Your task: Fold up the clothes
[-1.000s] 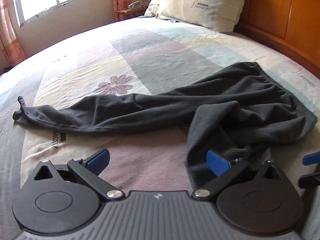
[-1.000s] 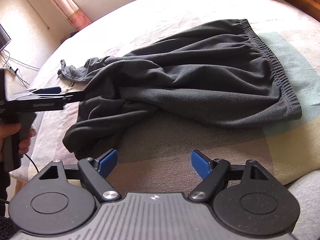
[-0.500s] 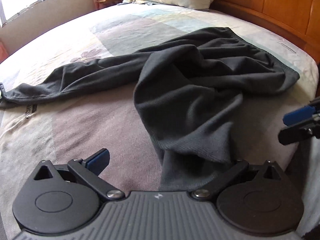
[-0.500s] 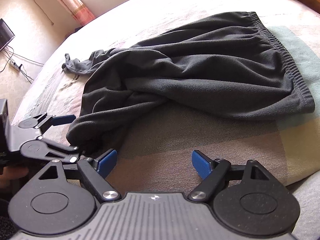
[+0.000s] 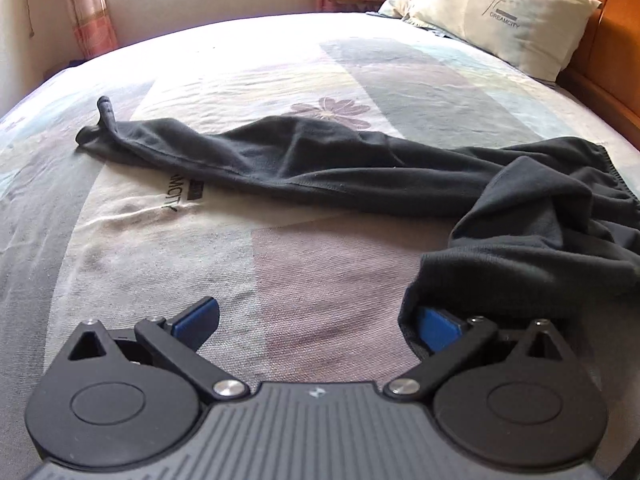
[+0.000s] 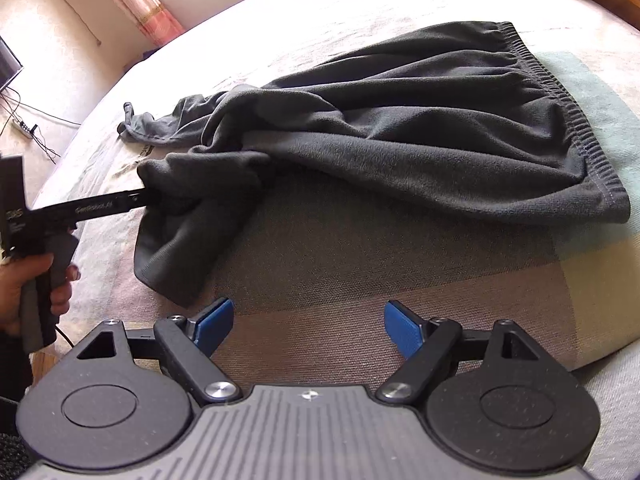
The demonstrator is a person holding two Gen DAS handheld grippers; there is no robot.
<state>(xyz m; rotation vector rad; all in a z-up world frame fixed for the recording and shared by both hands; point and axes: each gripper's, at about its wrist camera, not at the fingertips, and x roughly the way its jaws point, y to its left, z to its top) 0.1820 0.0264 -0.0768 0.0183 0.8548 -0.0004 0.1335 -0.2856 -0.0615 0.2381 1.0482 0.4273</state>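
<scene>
Dark grey trousers (image 5: 320, 168) lie on the bed, one leg stretched to the far left and the waistband (image 6: 560, 100) at the right. My left gripper (image 5: 316, 318) is open, and the other trouser leg (image 5: 500, 280) drapes over its right finger (image 5: 436, 326). In the right wrist view the left gripper (image 6: 140, 200) pokes into that bunched leg (image 6: 188, 220) and holds it slightly off the sheet, with a hand (image 6: 32, 292) on its handle. My right gripper (image 6: 308, 318) hovers open above bare sheet, in front of the trousers, with nothing between its fingers.
A patchwork bedsheet (image 5: 280, 272) covers the bed. A pillow (image 5: 500, 16) leans on the wooden headboard (image 5: 608, 40) at the far right. A window and curtains (image 5: 92, 8) stand behind the bed. A floor with cables (image 6: 32, 128) lies left of the bed edge.
My left gripper has swung left and risen a little, carrying the trouser leg draped over its right finger. The right gripper has hardly moved and stays open.
</scene>
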